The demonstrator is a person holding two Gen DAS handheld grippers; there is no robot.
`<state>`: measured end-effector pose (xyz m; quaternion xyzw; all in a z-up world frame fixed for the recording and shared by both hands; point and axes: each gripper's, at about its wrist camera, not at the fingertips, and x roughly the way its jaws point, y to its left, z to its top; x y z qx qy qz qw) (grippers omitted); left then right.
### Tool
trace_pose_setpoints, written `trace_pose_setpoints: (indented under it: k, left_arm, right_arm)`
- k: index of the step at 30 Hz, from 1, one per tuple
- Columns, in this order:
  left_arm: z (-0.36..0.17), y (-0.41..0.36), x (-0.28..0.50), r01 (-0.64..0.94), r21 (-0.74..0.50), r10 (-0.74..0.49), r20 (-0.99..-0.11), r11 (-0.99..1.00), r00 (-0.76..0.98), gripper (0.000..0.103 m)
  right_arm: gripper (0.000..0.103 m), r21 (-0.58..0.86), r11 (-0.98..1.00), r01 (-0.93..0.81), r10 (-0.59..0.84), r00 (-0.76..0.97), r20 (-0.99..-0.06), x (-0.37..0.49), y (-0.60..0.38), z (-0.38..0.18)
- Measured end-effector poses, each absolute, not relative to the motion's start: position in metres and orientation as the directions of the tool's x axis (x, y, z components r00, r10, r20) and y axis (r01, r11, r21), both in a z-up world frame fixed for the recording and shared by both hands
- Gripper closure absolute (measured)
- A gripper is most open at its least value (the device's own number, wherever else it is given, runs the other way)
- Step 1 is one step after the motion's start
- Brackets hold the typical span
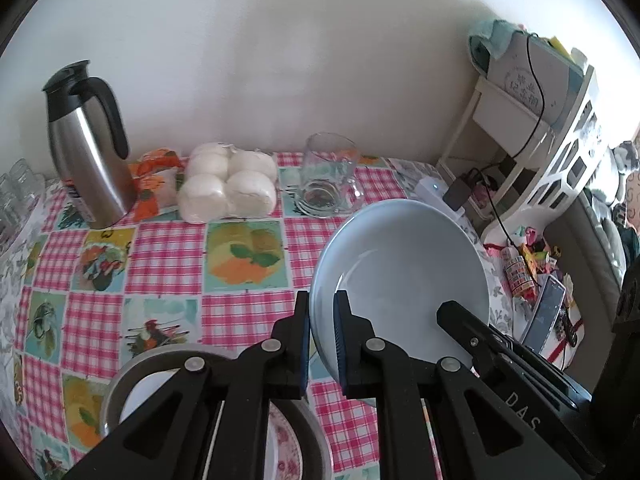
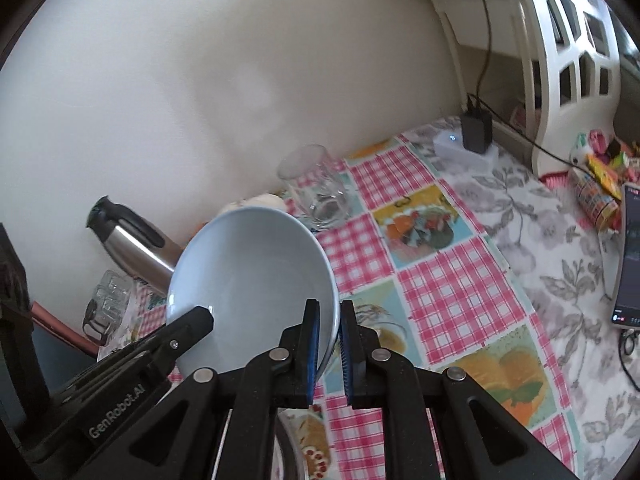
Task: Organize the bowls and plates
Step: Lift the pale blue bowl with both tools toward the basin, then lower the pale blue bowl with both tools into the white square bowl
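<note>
Black fingers of the left gripper (image 1: 322, 308) sit closest in the left wrist view, clamped on the rim of a pale blue bowl (image 1: 400, 276), one finger outside the wall, one inside. Right gripper (image 2: 329, 320) does the same on the opposite rim w/ its blue-lined pads, so both are grasping the bowl at once. In the left view the right gripper's tip (image 1: 452, 312) shows reaching in over the bowl's far edge; in the right view the left gripper's tip (image 2: 196, 320) shows at the bowl's (image 2: 248, 268) lower-left edge.

Bowl is tilted, open side toward both cams, and appears lifted off the checked tablecloth (image 1: 168, 248), towards the table's right side. Inside looks bare.

Below the left gripper, at bottom of frame, a glass dish (image 1: 116, 392) w/ a floral plate (image 1: 286, 436) in or under it; can't tell which, fingers cover most of it.

Behind the bowl, near the wall: a glass mug (image 1: 328, 176), upright. Left of it a wrapped pack of white rolls (image 1: 228, 184), then an orange packet (image 1: 154, 176) touching a steel thermos jug (image 1: 88, 148) w/ black lid & handle. Small glasses (image 1: 18, 196) at far left edge.

Right side: white shelf unit (image 1: 560, 128), a charger w/ cable (image 2: 476, 128) next to a small white box, snack clutter (image 1: 524, 264), and a phone (image 2: 630, 256) w/ lit screen on the grey floral cloth (image 2: 540, 220).
</note>
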<state>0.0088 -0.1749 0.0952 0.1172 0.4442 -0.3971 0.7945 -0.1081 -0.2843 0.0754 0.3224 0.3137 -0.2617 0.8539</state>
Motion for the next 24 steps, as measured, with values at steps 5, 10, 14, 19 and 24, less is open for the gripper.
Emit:
trace_pose_setpoints:
  k: [5, 10, 14, 19, 24]
  left_arm:
    - [0.106, -0.154, 0.011, 0.72, -0.174, -0.53, -0.792, 0.672, 0.304, 0.092]
    - [0.111, -0.136, 0.014, 0.704, -0.177, -0.525, -0.791, 0.688, 0.314, 0.092]
    - [0.114, -0.12, 0.016, 0.688, -0.184, -0.521, -0.791, 0.702, 0.32, 0.092]
    - [0.107, -0.098, 0.017, 0.664, -0.181, -0.498, -0.804, 0.726, 0.325, 0.092]
    - [0.098, -0.071, 0.023, 0.637, -0.201, -0.488, -0.815, 0.744, 0.312, 0.092]
  right_arm:
    - [0.091, 0.389, 0.676, 0.626, -0.226, 0.679, -0.698, -0.105, -0.266, 0.084]
    - [0.091, 0.374, 0.698, 0.611, -0.221, 0.681, -0.698, -0.103, -0.248, 0.087]
    - [0.091, 0.37, 0.713, 0.595, -0.204, 0.681, -0.703, -0.103, -0.234, 0.085]
    - [0.091, 0.346, 0.735, 0.583, -0.197, 0.671, -0.714, -0.099, -0.214, 0.081]
    - [0.091, 0.329, 0.758, 0.564, -0.17, 0.657, -0.734, -0.093, -0.192, 0.071]
